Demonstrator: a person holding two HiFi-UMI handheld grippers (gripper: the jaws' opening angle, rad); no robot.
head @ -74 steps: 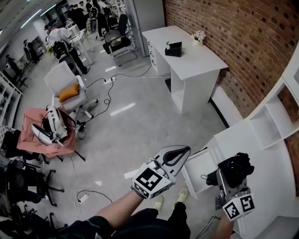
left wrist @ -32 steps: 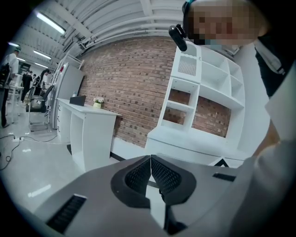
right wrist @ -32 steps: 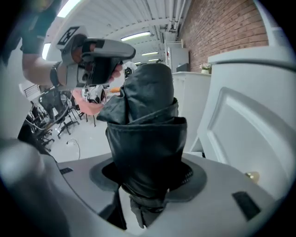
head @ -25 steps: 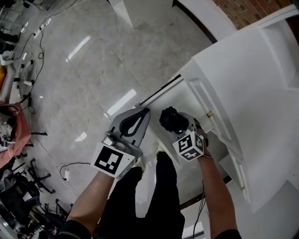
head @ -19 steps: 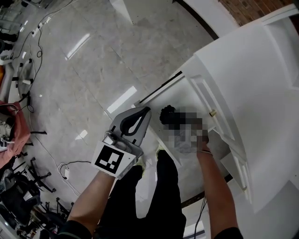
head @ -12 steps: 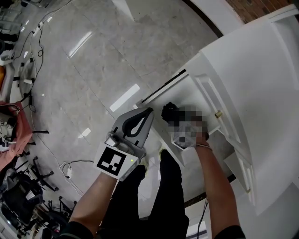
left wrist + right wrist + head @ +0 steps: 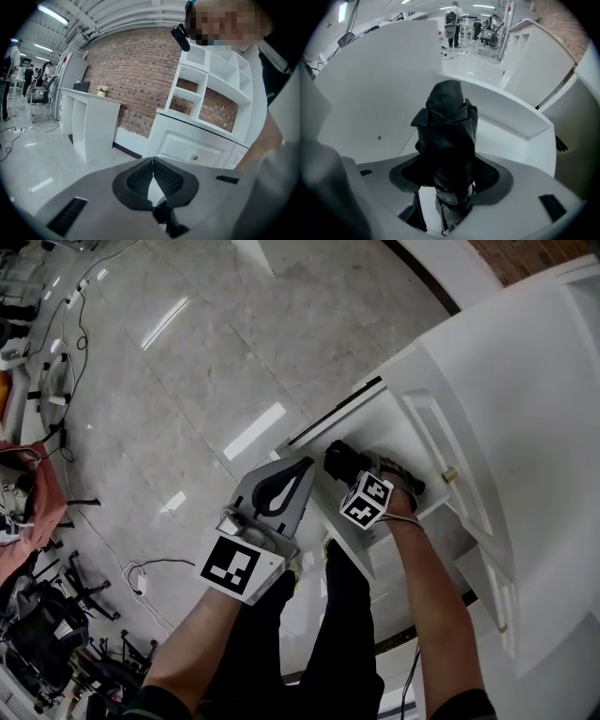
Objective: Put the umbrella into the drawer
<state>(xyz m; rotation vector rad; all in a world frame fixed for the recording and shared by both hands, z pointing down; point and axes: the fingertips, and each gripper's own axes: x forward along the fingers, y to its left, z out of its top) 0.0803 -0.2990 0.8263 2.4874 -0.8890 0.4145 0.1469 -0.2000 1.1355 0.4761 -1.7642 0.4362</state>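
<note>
A folded black umbrella (image 7: 339,460) (image 7: 447,126) stands tip-down inside the open white drawer (image 7: 330,421) (image 7: 506,133). My right gripper (image 7: 349,471) (image 7: 450,169) points steeply down into the drawer. Its jaws are opening with the umbrella still between them, and the pads still touch the fabric. My left gripper (image 7: 298,468) (image 7: 152,162) hovers just left of the drawer front, shut and empty, its pads meeting at the tips.
The drawer belongs to a white cabinet (image 7: 525,381) with a brass knob (image 7: 449,474) on the panel beside it. In the left gripper view, white shelves (image 7: 211,89) and a white desk (image 7: 89,112) stand against a brick wall. Cables (image 7: 141,577) lie on the floor at left.
My right gripper has sunk with the umbrella down into the drawer and tilted more steeply. My left gripper has dropped slightly and stays shut.
</note>
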